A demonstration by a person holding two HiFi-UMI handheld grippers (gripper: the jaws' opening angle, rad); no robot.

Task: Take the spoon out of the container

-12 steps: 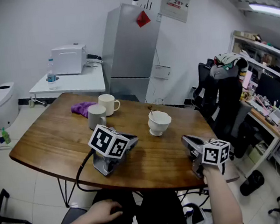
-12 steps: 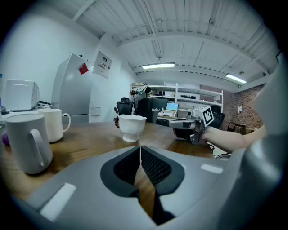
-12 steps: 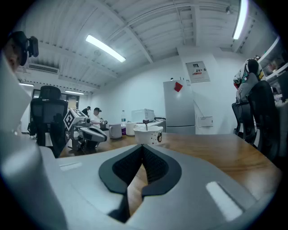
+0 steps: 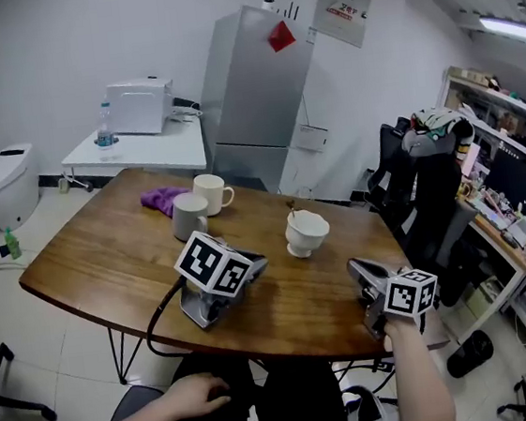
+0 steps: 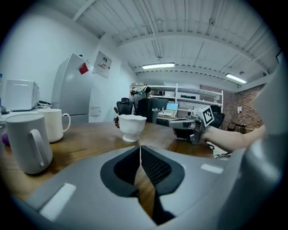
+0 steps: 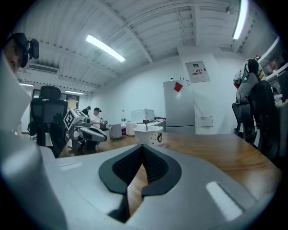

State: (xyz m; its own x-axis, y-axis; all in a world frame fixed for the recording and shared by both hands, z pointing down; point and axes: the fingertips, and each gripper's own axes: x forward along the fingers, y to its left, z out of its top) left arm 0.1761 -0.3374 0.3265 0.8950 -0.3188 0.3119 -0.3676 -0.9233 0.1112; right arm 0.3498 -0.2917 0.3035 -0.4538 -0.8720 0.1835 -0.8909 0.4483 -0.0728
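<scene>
A white footed cup (image 4: 306, 232) stands on the wooden table (image 4: 99, 261), and a spoon handle (image 4: 291, 210) sticks up out of it. My left gripper (image 4: 258, 263) lies on the table, left of and nearer than the cup, with no hand on it. Its jaws are shut and empty (image 5: 140, 148), and the cup (image 5: 132, 127) stands ahead of them. My right gripper (image 4: 358, 269) is held in a hand near the table's front right edge, right of the cup. It is shut with nothing in it (image 6: 143, 147), and the cup (image 6: 148, 134) with its spoon (image 6: 145, 123) stands well ahead.
Behind the left gripper stand a grey mug (image 4: 188, 215) and a white mug (image 4: 210, 193), with a purple cloth (image 4: 161, 199) beside them. A black office chair (image 4: 423, 187) stands off the table's right end. My left hand (image 4: 197, 393) rests below the table's front edge.
The head view has shifted slightly. Neither gripper nor the cup has visibly moved on the table.
</scene>
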